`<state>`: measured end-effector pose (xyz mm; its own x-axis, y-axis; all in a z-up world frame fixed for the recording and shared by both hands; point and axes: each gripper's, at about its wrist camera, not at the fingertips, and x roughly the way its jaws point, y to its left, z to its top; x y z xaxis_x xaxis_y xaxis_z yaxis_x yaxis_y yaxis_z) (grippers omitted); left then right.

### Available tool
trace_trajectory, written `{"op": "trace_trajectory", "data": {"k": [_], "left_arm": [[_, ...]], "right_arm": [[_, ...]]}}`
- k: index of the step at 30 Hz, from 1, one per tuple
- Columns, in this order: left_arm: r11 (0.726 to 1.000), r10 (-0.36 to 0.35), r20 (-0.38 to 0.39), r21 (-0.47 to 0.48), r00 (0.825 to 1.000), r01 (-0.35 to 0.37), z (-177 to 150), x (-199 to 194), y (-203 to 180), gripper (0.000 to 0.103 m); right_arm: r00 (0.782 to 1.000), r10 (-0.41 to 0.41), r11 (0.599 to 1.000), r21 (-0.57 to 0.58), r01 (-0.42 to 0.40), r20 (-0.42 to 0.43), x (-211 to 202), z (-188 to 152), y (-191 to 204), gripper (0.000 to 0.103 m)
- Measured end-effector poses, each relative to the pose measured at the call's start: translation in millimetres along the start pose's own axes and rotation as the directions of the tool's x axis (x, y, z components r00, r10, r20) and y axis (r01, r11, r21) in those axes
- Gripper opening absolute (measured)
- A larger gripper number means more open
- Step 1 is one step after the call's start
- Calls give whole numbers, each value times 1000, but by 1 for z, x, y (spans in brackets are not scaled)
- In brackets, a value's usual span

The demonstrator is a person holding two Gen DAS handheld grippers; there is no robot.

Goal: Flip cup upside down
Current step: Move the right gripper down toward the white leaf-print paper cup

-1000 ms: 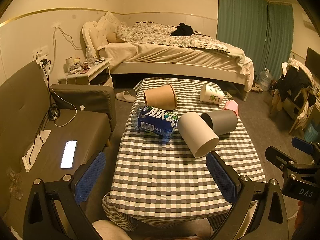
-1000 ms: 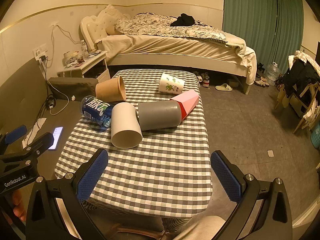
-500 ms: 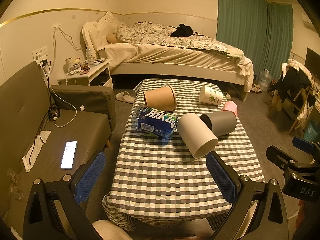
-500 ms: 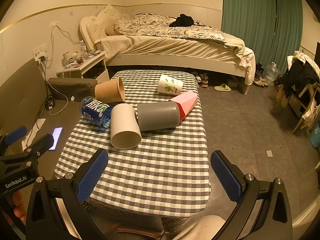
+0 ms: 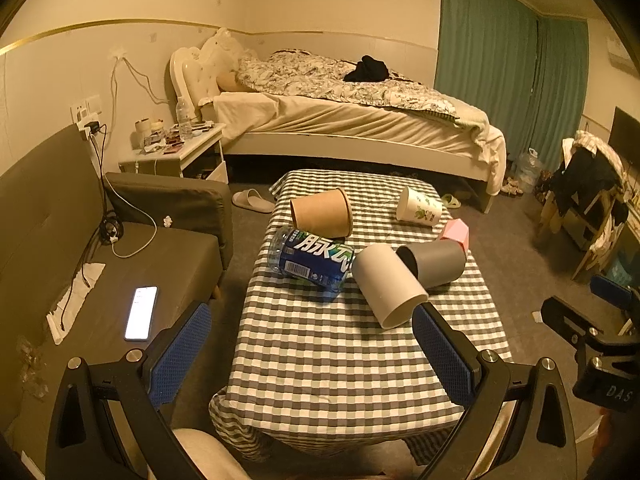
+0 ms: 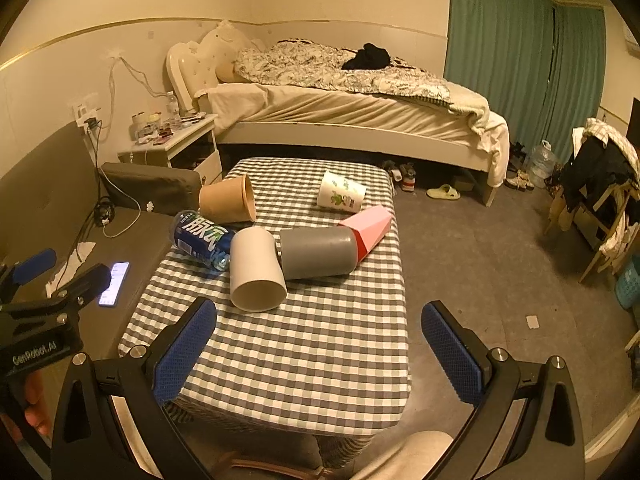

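Left wrist view: the left gripper (image 5: 310, 350) hangs over the near end of the checked table (image 5: 340, 360), jaws spread wide and gripping nothing. Just past its right pad (image 5: 440, 354) lies the white cup (image 5: 386, 284) on its side, mouth toward the camera, touching the blue bottle (image 5: 310, 258) on one flank and the grey cup (image 5: 434, 262) on the other — a tight cluster. Behind sit the brown cup (image 5: 322, 212), a pink box (image 5: 454, 232) and a printed cup (image 5: 420, 206), all toppled. The right gripper (image 6: 318, 352) is equally agape and empty. Since a second ago both views have barely shifted, the cups sitting a touch lower in frame. Both grippers point forward, level, above the table's near edge.
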<state>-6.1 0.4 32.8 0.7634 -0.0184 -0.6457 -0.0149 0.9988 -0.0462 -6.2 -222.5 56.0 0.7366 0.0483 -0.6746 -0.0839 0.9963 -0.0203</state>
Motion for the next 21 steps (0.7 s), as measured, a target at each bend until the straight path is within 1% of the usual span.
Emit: {"op": "trace_trajectory", "data": {"k": [5,10,15,19,21], "left_arm": [[1000,10,-7,-1,1000,-10,13,6,-1,103],[999,31,-30,-17,999,-32,31,34,-2,103],[997,64,-66,-29,996,-66,49,75,-5,103],[996,84,-105,-19,991,-86,64,116,-13,103],[996,91,-120,-14,989,-93,70,135,-17,103]], "right_arm": [[1000,9,1000,-30,-8,1,-3,11,-9,103],[999,36,996,-78,-38,-20,16,38,-22,103],[997,51,987,-147,-60,-63,64,78,-38,103],[993,35,976,-208,-58,-114,118,110,-48,103],[988,32,968,-240,-68,-152,149,124,-52,103]]}}
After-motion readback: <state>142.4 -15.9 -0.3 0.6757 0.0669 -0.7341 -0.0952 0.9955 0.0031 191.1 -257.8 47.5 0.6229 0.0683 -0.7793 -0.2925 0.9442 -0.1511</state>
